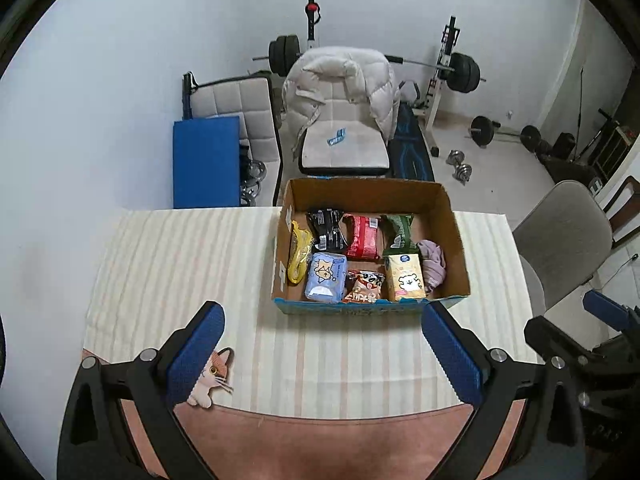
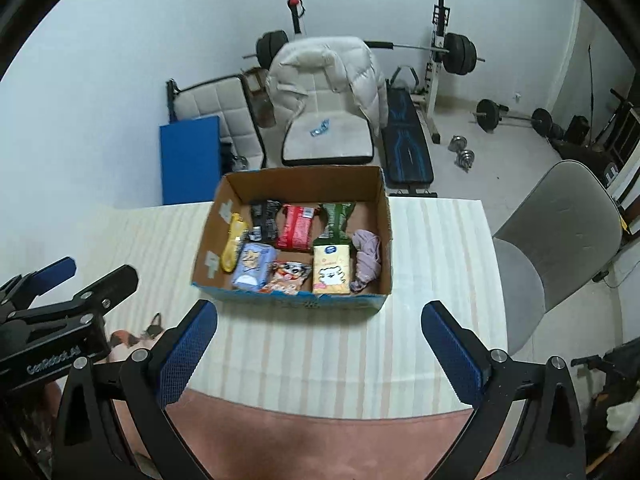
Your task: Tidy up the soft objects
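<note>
Soft, even indoor light is filling both views, with a cool, slightly bluish cast on the white wall (image 1: 120, 80). The light source itself is not showing. Only faint shadows are lying inside the cardboard box (image 1: 456, 240), under its near rim, and its contents are reading sharply in the left wrist view. In the right wrist view the same box (image 2: 386, 240) is looking a little softer, with slight smearing along its near edge. Fisheye distortion is bending everything away from the box: the table edge is curving, and beyond it the frame is darkening into a black circular vignette. No harsh glare is appearing around the box.
</note>
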`<state>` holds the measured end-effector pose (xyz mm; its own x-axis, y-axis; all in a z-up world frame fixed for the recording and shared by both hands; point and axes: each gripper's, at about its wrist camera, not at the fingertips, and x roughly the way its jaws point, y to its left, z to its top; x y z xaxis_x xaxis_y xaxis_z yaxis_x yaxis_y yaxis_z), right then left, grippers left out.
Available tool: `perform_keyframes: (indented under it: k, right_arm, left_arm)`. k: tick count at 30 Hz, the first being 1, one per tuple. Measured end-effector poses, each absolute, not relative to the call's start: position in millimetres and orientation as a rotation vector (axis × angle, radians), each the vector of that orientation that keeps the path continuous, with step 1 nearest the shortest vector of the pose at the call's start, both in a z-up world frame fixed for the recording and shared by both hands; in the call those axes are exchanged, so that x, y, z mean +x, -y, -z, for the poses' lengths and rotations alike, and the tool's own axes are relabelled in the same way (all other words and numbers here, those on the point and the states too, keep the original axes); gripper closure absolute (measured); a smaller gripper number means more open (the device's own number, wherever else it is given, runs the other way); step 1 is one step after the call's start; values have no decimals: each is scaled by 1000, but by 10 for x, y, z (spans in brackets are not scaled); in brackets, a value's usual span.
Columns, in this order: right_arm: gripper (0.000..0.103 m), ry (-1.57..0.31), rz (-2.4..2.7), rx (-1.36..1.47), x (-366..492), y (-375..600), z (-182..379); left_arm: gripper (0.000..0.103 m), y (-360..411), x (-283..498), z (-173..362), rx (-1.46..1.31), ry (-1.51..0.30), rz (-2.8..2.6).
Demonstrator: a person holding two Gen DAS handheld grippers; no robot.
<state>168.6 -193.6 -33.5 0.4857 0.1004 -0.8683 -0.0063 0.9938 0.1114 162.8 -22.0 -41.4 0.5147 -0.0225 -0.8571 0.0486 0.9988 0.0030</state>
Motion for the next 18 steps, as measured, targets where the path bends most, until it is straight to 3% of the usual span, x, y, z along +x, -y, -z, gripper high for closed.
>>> perform_keyframes:
  k: [18]
  right_arm:
    - [0,-972,-61,88,746,1952,-370]
  left_arm:
    - [2,274,924,-29,34,-986,80]
